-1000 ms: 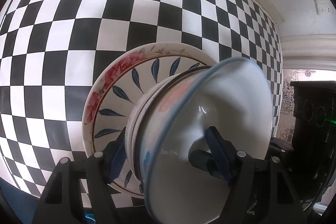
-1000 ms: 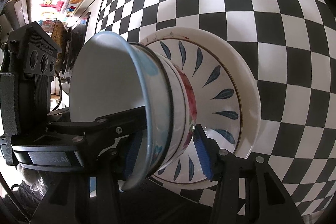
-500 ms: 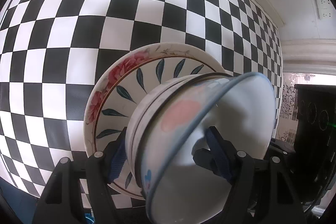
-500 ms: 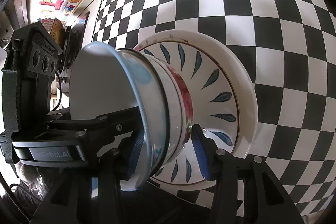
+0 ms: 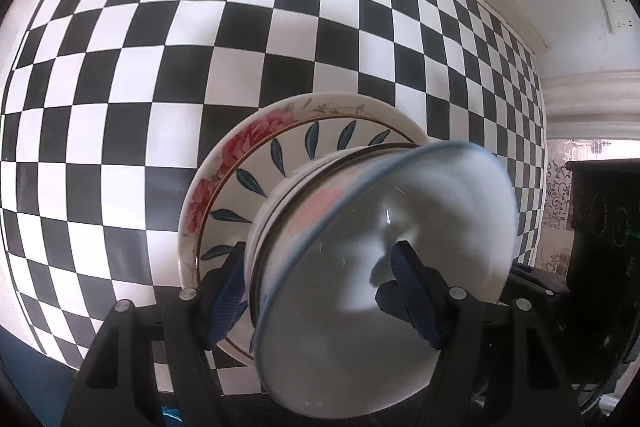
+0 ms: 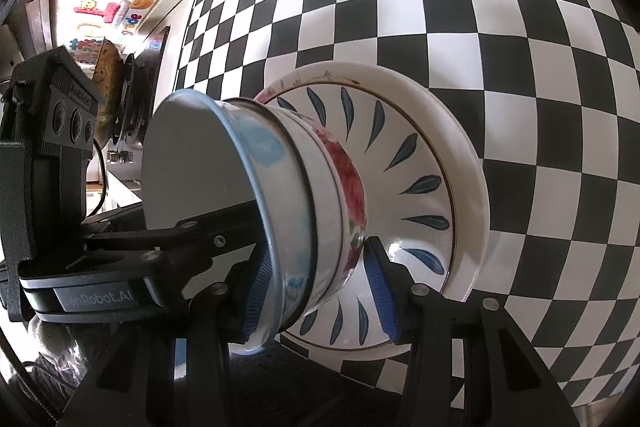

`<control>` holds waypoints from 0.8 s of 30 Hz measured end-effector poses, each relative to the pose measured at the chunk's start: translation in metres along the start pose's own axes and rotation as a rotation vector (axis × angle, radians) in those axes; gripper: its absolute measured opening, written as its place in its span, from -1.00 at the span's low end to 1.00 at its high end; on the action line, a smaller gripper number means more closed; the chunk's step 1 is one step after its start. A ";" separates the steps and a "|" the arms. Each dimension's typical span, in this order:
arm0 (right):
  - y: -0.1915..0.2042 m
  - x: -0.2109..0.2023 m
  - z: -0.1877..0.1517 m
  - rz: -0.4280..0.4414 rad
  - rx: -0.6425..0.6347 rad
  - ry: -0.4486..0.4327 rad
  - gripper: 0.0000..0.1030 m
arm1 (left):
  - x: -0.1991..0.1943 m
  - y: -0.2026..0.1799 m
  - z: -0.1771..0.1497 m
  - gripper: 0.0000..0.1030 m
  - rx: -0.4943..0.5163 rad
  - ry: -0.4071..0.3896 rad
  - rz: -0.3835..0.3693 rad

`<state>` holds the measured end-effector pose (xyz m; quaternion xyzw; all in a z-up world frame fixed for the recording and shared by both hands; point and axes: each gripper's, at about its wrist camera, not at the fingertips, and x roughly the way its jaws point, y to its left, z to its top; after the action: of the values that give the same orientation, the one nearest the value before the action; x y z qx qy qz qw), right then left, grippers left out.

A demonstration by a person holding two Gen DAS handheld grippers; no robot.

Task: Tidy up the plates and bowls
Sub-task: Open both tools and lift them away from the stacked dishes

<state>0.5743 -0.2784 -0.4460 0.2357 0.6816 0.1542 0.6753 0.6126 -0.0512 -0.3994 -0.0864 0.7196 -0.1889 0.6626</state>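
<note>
Two plates lie stacked on the checkered surface: a leaf-pattern plate (image 5: 280, 163) (image 6: 420, 187) on a plate with a red flower rim (image 5: 224, 163). Nested bowls stand on them, tipped over: a blue-rimmed bowl (image 5: 420, 211) (image 6: 256, 147) inside a red-flowered bowl (image 6: 352, 179). My left gripper (image 5: 320, 291) is shut on the bowls' wall, one pad outside and the other inside the top bowl. My right gripper (image 6: 320, 287) clamps the opposite wall, one pad at the blue rim, the other against the flowered bowl's outside.
The black-and-white checkered cloth (image 5: 200, 27) runs up to a white wall. A dark cabinet (image 5: 600, 227) stands at the right of the left wrist view. Dark pans (image 6: 136, 99) and coloured wall stickers (image 6: 112, 11) sit at the left of the right wrist view.
The blue-rimmed bowl has rocked and changed its tilt within the stack. The right jaws have narrowed a little on the bowls. Both hands stay in place.
</note>
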 end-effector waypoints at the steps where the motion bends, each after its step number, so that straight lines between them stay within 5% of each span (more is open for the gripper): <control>1: 0.000 -0.002 0.000 -0.003 -0.001 -0.005 -0.05 | -0.002 -0.001 0.000 0.34 0.001 -0.006 0.002; 19: 0.033 -0.062 -0.025 -0.305 -0.063 -0.150 0.03 | -0.080 -0.008 -0.025 0.38 0.049 -0.255 0.232; 21: 0.039 -0.071 -0.030 -0.372 -0.065 -0.178 0.26 | -0.088 -0.006 -0.030 0.44 0.042 -0.301 0.251; 23: 0.043 -0.080 -0.035 -0.426 -0.063 -0.209 0.84 | -0.097 -0.005 -0.034 0.66 0.048 -0.355 0.271; 24: 0.046 -0.084 -0.038 -0.450 -0.061 -0.227 0.90 | -0.100 -0.005 -0.035 0.69 0.054 -0.372 0.272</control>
<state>0.5401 -0.2803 -0.3489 0.0733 0.6316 -0.0066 0.7718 0.5878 -0.0123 -0.3037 -0.0041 0.5845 -0.0979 0.8054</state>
